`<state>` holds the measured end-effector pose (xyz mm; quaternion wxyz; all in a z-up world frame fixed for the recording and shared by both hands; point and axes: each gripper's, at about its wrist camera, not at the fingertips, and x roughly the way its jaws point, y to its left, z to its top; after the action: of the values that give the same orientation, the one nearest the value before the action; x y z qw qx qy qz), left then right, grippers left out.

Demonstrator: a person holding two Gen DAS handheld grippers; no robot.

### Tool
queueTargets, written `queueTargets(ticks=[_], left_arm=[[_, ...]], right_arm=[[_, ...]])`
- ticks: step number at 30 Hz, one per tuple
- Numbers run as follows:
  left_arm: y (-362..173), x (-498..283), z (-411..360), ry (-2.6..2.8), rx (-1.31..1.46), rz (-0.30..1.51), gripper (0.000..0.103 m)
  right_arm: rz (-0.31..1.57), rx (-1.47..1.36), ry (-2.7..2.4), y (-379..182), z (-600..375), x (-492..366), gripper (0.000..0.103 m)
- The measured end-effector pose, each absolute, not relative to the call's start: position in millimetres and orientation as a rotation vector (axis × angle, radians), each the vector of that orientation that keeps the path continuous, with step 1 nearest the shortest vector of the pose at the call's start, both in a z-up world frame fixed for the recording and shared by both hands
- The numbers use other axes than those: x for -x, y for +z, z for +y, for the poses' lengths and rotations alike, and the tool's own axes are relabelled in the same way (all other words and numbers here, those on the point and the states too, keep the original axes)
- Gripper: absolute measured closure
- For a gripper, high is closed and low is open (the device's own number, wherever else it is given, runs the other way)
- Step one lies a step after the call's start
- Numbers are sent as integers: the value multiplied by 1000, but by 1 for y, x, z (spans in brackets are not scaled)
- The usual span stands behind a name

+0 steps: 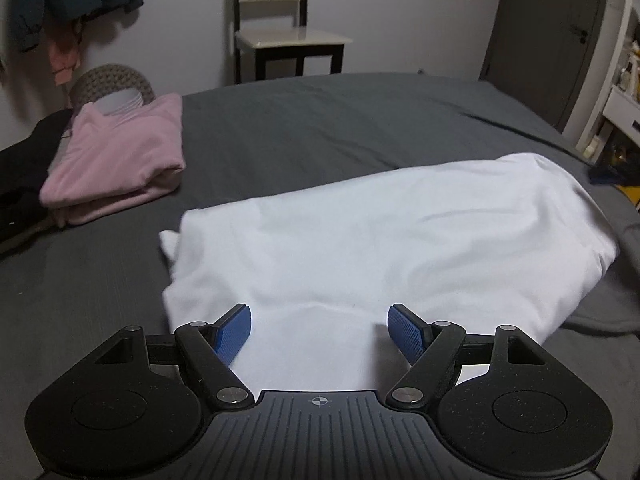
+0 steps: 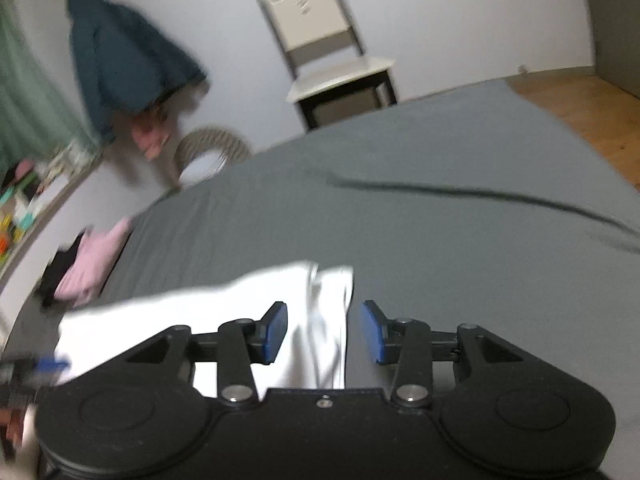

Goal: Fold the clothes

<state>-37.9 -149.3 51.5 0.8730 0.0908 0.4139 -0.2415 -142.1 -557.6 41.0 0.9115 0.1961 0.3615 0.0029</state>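
Note:
A white garment lies partly folded across the grey bed, stretching from near me to the right. My left gripper hovers over its near edge, open, with white cloth between the blue pads but not pinched. In the right wrist view the same white garment shows its end with a narrow fold. My right gripper is open above that end, the cloth lying between its fingers. The left gripper appears blurred at the far left of that view.
A folded pink garment rests on the bed's left side beside a dark garment. A chair stands against the far wall. A woven basket and hanging clothes are at the left. Shelves stand on the right.

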Motion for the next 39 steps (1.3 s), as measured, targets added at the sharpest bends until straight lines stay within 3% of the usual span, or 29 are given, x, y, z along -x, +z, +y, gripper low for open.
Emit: queueTargets(ticks=[4, 10, 16, 17, 18, 21, 22, 24, 25, 30, 37, 39], left_arm=[[75, 61, -138, -516, -316, 836, 27], [68, 101, -124, -522, -548, 847, 27], [65, 100, -106, -536, -491, 843, 27], [63, 99, -106, -541, -476, 836, 31], [59, 96, -106, -542, -476, 844, 43], [43, 90, -109, -546, -493, 892, 72], [40, 90, -110, -552, -497, 894, 74], [37, 91, -111, -562, -504, 894, 92], [38, 91, -111, -562, -505, 890, 95], [40, 104, -116, -534, -657, 835, 98], [43, 101, -111, -510, -601, 872, 98], [43, 104, -115, -503, -629, 868, 93]], right_arm=[[799, -229, 120, 42, -536, 183, 63], [868, -215, 163, 27, -523, 187, 70], [865, -208, 155, 20, -517, 187, 73], [868, -216, 153, 19, -517, 186, 78], [869, -228, 153, 17, -518, 185, 83], [873, -269, 157, 13, -522, 186, 88], [874, -268, 156, 12, -521, 186, 89], [872, -247, 147, 11, -518, 186, 95], [868, -232, 138, 12, -516, 186, 95], [796, -65, 48, 26, -503, 193, 98], [894, -124, 40, 13, -513, 190, 97], [903, -185, 49, 12, -519, 190, 88]])
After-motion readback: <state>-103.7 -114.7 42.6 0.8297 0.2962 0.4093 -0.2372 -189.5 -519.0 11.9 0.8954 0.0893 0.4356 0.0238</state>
